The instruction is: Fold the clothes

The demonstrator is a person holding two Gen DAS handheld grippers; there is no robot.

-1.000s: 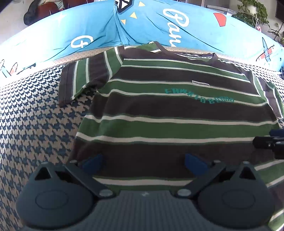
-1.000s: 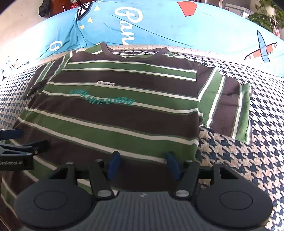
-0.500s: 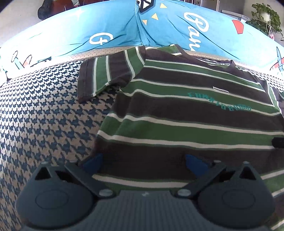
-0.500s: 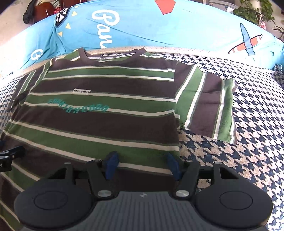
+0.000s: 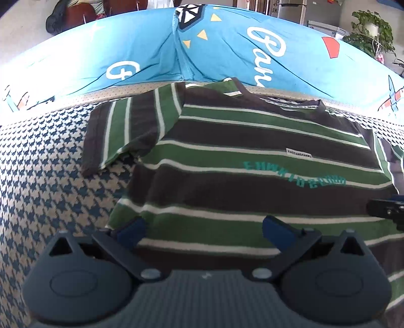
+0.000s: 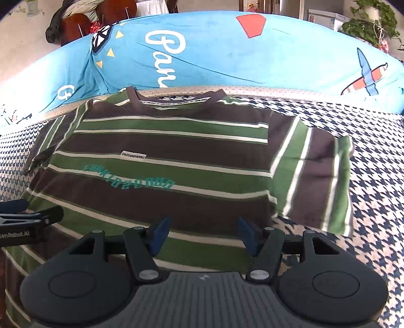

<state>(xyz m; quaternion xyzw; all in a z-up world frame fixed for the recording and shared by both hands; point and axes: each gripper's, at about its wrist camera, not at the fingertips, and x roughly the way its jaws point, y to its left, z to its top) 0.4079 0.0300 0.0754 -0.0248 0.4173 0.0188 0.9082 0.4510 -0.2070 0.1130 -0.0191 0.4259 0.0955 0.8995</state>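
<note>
A T-shirt (image 5: 252, 156) with green, brown and white stripes lies flat and face up on the bed, collar at the far side. Its left sleeve (image 5: 118, 133) and right sleeve (image 6: 318, 176) are spread out. My left gripper (image 5: 203, 227) stands open over the lower left part of the shirt, its left fingertip at the shirt's side edge. My right gripper (image 6: 203, 234) is open over the lower right part of the T-shirt (image 6: 164, 151), with nothing between its fingers. Each gripper shows at the edge of the other's view: the left gripper (image 6: 25, 217), the right gripper (image 5: 386, 209).
A houndstooth bed cover (image 5: 50, 176) lies under the shirt and spreads out on both sides (image 6: 373, 176). A blue printed quilt (image 5: 227, 50) is heaped along the far side behind the collar. A potted plant (image 6: 373, 22) stands beyond the bed.
Both grippers swung outward over the shirt's lower part, then came back a little. They stay open. The shirt lies as before.
</note>
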